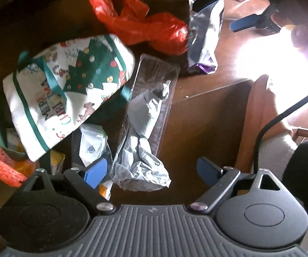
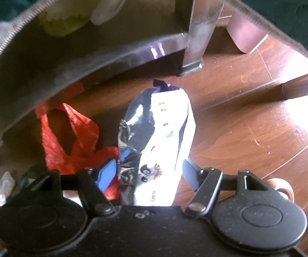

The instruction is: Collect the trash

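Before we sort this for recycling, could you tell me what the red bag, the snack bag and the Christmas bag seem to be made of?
Red bag: thin glossy plastic film, crinkled and translucent.
Snack bag: probably metallised foil laminate, mirror-silver inside, printed white outside.
Christmas bag: looks like matte woven cloth with green fabric trim, no shine.

A red plastic bag (image 1: 136, 23) lay crumpled and twisted on the wooden floor (image 2: 250, 128), its handle loops open. Just beside it a silver and white foil wrapper (image 2: 160, 147) with purple print was raised off the floor, torn open at one end. Nearer, a clear plastic sleeve (image 1: 151, 107) lay flat, holding crumpled grey paper (image 1: 141, 145) that spilled from its near end.
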`<state>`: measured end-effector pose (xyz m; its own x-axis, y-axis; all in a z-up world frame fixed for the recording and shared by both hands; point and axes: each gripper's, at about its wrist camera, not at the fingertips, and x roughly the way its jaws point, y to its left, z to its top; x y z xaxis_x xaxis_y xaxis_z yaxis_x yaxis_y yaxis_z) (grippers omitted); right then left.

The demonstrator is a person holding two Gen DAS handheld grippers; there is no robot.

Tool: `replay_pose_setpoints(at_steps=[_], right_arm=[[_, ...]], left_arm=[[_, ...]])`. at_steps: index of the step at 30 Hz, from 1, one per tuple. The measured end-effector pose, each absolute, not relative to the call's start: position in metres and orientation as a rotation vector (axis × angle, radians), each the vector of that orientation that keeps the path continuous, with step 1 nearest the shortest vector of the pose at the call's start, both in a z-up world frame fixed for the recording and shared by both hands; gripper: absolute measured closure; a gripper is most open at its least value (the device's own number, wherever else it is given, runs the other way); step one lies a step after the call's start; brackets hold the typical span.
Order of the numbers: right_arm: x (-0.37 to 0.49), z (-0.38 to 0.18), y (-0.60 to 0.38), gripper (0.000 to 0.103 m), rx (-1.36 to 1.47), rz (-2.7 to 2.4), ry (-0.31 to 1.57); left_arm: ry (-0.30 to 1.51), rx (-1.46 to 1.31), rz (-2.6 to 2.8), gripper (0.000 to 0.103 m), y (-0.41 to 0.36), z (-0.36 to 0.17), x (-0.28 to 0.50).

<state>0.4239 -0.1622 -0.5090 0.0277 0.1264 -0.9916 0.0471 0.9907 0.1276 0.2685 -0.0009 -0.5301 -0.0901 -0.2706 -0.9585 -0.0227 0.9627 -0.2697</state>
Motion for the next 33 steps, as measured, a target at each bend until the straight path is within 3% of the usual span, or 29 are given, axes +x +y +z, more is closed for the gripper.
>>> replay_pose_setpoints(at_steps=[3, 4, 6, 10, 11, 12, 13, 19, 27, 33], right_arm=[[0.424, -0.515, -0.163, 0.037, 0.125, 0.062, 1.533], [0.424, -0.516, -0.162, 0.037, 0.127, 0.064, 1.532], [0.425, -0.517, -0.164, 0.038, 0.149, 0.054, 1.528], [0.428, -0.517, -0.162, 0.044, 0.146, 0.054, 1.517], [0.429, -0.519, -0.161, 0.056, 0.143, 0.057, 1.521], [0.429, -0.52, -0.161, 0.077, 0.139, 0.055, 1.531], [0.43, -0.522, -0.161, 0.086, 0.134, 0.045, 1.542], [0.43, -0.52, -0.158, 0.102, 0.068, 0.034, 1.548], [0.427, -0.481, -0.159, 0.103, 0.008, 0.04, 1.539], [0.408, -0.42, -0.168, 0.103, -0.01, 0.021, 1.517]], left_arm=[[1.68, -0.245, -0.21, 0.029, 0.002, -0.539, 0.267], [1.688, -0.229, -0.212, 0.042, 0.0, -0.542, 0.265], [1.718, -0.174, -0.218, 0.055, -0.003, -0.548, 0.262], [1.727, -0.172, -0.217, 0.064, 0.0, -0.554, 0.259], [1.721, -0.168, -0.221, 0.067, 0.0, -0.554, 0.26], [1.712, -0.16, -0.222, 0.071, 0.0, -0.553, 0.26], [1.707, -0.158, -0.222, 0.073, 0.0, -0.551, 0.261], [1.689, -0.133, -0.229, 0.092, 0.005, -0.541, 0.26], [1.686, -0.169, -0.186, 0.096, 0.024, -0.507, 0.271], [1.642, -0.204, -0.177, 0.098, 0.042, -0.46, 0.272]])
